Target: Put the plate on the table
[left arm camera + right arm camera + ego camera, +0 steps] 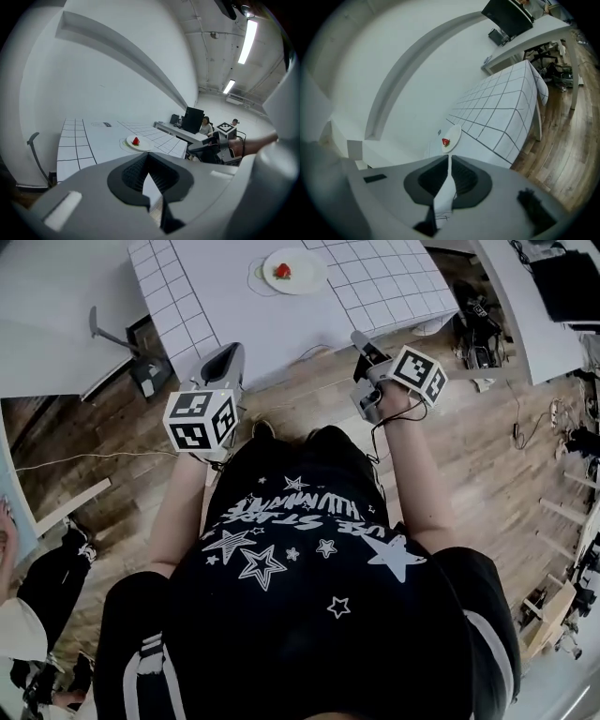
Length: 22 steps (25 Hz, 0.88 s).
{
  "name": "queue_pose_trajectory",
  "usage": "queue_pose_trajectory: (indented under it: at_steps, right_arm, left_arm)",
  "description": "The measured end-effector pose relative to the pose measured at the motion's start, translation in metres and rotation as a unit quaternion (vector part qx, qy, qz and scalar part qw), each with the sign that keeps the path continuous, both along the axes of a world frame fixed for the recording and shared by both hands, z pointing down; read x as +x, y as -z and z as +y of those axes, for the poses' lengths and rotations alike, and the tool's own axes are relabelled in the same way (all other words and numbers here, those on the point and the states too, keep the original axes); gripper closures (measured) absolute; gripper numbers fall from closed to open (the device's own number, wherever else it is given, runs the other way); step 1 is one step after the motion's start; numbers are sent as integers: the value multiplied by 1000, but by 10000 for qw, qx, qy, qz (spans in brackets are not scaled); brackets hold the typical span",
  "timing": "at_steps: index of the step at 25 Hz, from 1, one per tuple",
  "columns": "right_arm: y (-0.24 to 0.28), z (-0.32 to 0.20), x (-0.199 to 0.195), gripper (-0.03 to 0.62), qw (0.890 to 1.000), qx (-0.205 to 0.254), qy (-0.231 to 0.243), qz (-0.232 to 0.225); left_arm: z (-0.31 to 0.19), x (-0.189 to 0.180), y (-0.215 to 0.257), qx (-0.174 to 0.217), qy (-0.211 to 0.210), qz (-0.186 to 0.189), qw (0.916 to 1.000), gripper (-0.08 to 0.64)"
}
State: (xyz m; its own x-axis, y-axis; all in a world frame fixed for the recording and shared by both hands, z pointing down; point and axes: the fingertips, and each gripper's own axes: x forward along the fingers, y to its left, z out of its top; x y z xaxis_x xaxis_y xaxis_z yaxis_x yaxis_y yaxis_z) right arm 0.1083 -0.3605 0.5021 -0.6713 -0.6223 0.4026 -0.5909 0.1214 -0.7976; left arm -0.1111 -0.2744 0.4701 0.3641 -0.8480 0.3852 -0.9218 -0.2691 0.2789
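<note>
The plate (295,271) sits on the far side of a white table (244,329), on its plain middle strip; black grid lines cover the cloth to the left and right of that strip. The table stands on a wooden plank floor (300,395) in a pale room with white walls. In the left gripper view a long ceiling light (247,35) hangs above, and to the right, far behind the table, a dark monitor (192,119) stands on a desk where a person (205,125) is seated.

On the plate lies one small red piece of food (282,271) that looks like a strawberry, a little left of the middle.

Both grippers hang over the floor at the near edge of the table, well apart from the plate, which lies ahead of them. The left gripper (228,351) has its jaws drawn together with only a thin wedge of light below the tips, and nothing between them. The right gripper (360,337) likewise has its jaws nearly closed, a narrow sliver between them, and it holds nothing. In each gripper view the plate shows just above the jaw tips, out on the table.
</note>
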Motion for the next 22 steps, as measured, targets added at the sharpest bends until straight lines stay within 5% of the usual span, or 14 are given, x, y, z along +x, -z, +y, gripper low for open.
queue_pose_trajectory:
  at_steps: [22]
  right_arm:
    - [34, 148, 87, 563, 9951, 503, 632, -562]
  left_arm:
    - [125, 114, 33, 203, 172, -130, 9996, 551]
